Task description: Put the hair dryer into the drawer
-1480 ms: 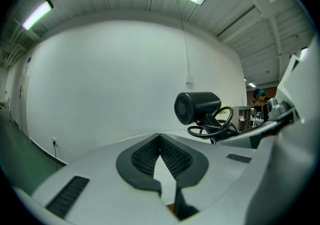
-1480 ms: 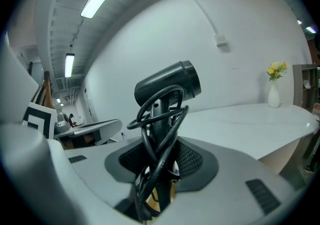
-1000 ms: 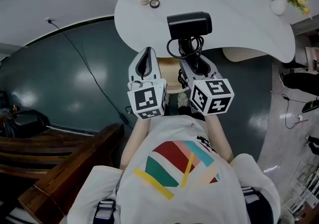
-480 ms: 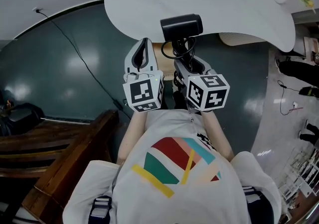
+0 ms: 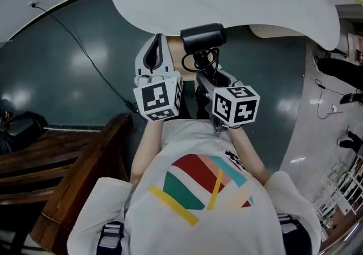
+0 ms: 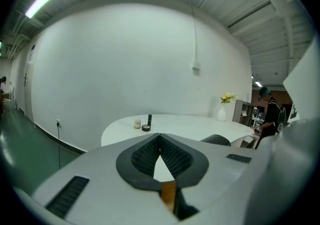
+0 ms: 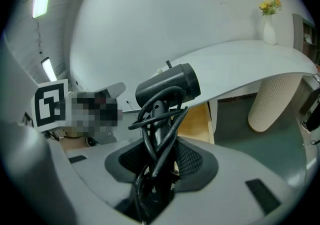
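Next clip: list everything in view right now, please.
hair dryer: one, black, cord wound round it, in the right hand-held gripper
table: one, white, curved, ahead
vase: one, white, yellow flowers, on the table's far end
small items: three, dark bottle, round tin, cream ball, on the table
wood panel: one, light brown, under the table, possibly the drawer
wooden furniture: one, dark brown, floor at left
bystander: one, dark clothes, far right
left hand-held gripper: one, white, shut, empty
right hand-held gripper: one, white, shut on the hair dryer's handle

The person is wearing a white T-shirt [image 5: 187, 152] striped red, green and yellow. The left gripper [image 5: 157, 41] and right gripper [image 5: 211, 76] are showing pale grey shells.
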The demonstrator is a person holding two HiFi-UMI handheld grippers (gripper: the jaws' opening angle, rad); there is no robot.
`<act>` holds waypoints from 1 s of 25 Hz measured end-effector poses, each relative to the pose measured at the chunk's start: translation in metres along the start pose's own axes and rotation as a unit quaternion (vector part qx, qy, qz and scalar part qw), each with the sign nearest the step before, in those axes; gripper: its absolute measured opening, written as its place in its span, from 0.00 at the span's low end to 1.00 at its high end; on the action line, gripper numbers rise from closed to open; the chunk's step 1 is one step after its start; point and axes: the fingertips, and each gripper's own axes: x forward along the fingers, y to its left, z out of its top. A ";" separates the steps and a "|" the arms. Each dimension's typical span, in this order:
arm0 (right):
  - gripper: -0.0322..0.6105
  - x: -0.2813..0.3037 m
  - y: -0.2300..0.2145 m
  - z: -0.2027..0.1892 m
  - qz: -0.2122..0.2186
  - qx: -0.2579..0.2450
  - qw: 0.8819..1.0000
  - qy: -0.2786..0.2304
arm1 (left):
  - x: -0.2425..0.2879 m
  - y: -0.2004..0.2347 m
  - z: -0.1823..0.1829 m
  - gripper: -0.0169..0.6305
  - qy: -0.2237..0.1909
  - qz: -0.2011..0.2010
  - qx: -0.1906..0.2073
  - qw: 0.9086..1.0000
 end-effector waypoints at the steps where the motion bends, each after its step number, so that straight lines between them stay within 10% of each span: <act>1: 0.30 0.000 -0.002 -0.005 -0.001 0.002 1.000 0.007 | 0.002 0.000 -0.002 0.05 0.003 0.000 0.000 1.000; 25: 0.30 0.062 -0.033 -0.069 -0.027 0.118 0.981 0.151 | 0.017 0.017 -0.043 0.05 0.051 0.006 -0.014 0.999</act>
